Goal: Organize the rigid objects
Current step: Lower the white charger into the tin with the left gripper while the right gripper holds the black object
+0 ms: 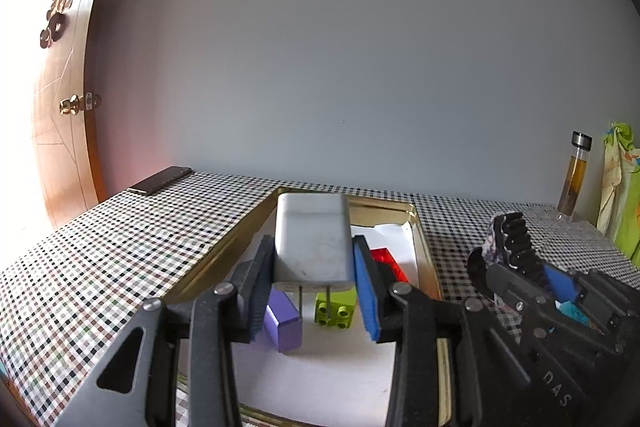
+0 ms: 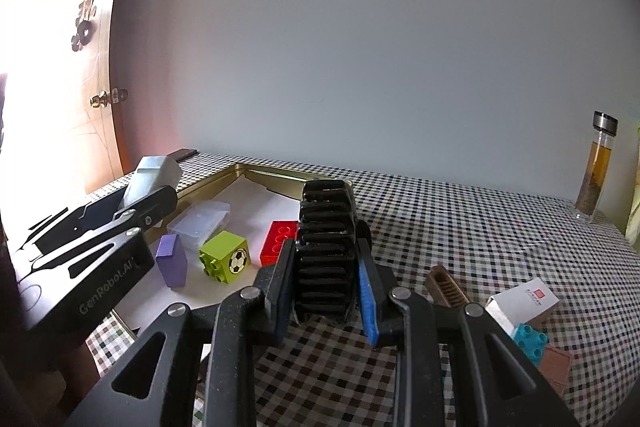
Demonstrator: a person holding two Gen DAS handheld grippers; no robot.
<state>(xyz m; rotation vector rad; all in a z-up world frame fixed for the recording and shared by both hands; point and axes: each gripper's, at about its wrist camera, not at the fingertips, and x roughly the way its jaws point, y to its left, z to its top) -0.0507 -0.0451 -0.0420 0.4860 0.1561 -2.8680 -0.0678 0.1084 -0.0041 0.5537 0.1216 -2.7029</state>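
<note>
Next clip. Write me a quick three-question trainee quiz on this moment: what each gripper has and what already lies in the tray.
1. True or false: the left gripper is shut on a white plug-in charger above the gold tray.
2. What does the right gripper hold? A) a black ribbed hair claw clip B) a red brick C) a glass bottle
3. Name the block in the tray that bears a football picture.

Key
1. True; its two prongs point back toward the camera.
2. A, the black ribbed hair claw clip.
3. The lime green toy brick, between the purple block and the red toy brick.
</note>
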